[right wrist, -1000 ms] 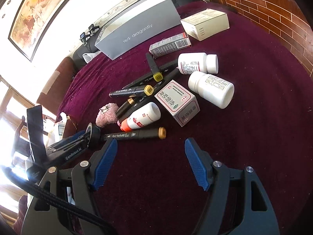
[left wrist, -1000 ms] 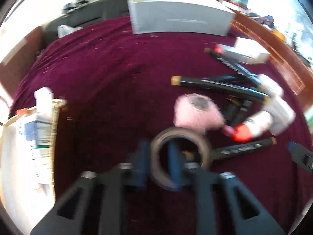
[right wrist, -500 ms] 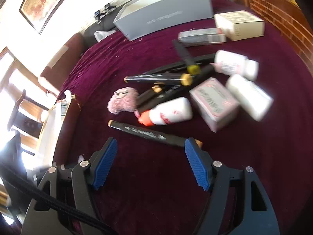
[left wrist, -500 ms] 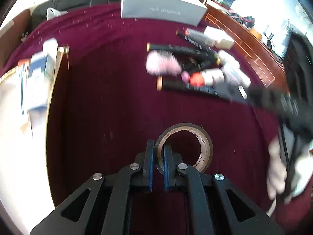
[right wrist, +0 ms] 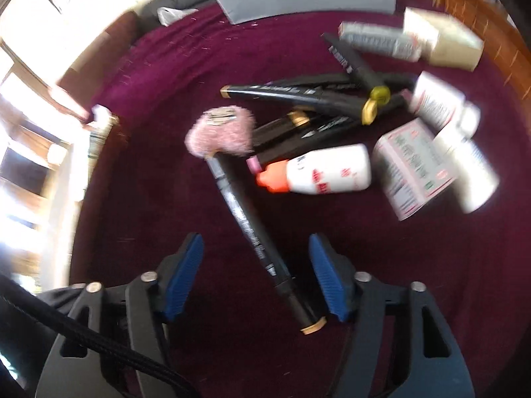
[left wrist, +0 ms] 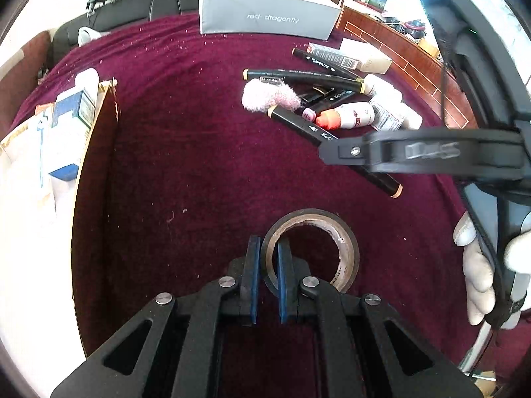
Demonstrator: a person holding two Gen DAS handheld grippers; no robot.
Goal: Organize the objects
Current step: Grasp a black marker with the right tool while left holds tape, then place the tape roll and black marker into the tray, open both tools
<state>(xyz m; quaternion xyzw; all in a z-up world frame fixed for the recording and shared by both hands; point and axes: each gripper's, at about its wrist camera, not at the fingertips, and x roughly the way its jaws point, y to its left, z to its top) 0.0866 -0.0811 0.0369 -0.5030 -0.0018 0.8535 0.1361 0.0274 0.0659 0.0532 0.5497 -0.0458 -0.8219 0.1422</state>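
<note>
The left tongs [left wrist: 266, 277] were pinching the near wall of a brown tape roll [left wrist: 310, 248], one blue pad outside the ring and one inside it, low in the middle of the left wrist frame. The roll stood out over the maroon tabletop [left wrist: 186, 152].

The right tongs [right wrist: 255, 275] were spread wide, their blue pads [right wrist: 184, 278] on either side of a long black marker [right wrist: 255, 232] that ran diagonally between them, touching neither that could be seen; its tan-capped end lay close to the right pad. The picture was blurred.

Beyond the marker's far end, mid-frame, sat a pink fluffy ball [right wrist: 220, 132]. To its right lay a white bottle with an orange cap [right wrist: 318, 174], a heap of black markers [right wrist: 315, 99], a pink-and-white carton [right wrist: 415, 169] and more white bottles [right wrist: 464, 172].

At the top of the frame stood a grey box [left wrist: 265, 16] lettered "red dragonfly". At the left edge of the left wrist frame, a brown-walled tray [left wrist: 91, 152] held a blue-and-white box [left wrist: 71, 132].
</note>
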